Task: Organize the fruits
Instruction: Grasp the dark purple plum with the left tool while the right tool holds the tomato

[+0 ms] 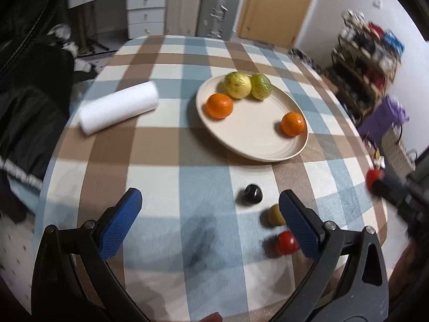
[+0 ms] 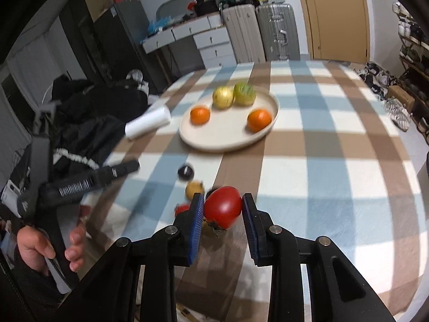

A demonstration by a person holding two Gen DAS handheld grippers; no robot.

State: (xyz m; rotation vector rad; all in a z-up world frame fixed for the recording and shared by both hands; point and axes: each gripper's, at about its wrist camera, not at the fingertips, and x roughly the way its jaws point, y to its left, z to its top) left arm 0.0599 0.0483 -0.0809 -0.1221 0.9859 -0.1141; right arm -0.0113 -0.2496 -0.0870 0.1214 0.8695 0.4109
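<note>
— Between my right fingers (image 2: 222,209) sits a red tomato (image 2: 223,207), pinched from both sides, stem end down, above the near edge of the worktop (image 2: 335,139).

— And your left fingers (image 1: 210,214)?

— Spread wide, gripping nothing, over the near edge. Just beside the right-hand pad lie an olive-coloured small fruit (image 1: 276,215) and a small red one (image 1: 287,242); a dark one (image 1: 252,194) rests a little farther in.

— Where should the tomato go?

— My guess is the cream plate (image 1: 254,145) near the worktop's middle. It already carries two oranges (image 1: 219,105) and two yellow-green fruits (image 1: 238,85) along its far rim, so the near bare part is free.

— Any care needed?

— Keep the squeeze light, lower until it touches, then release, so nothing rolls. The white roll (image 1: 119,106) toward the left edge is well apart.
</note>
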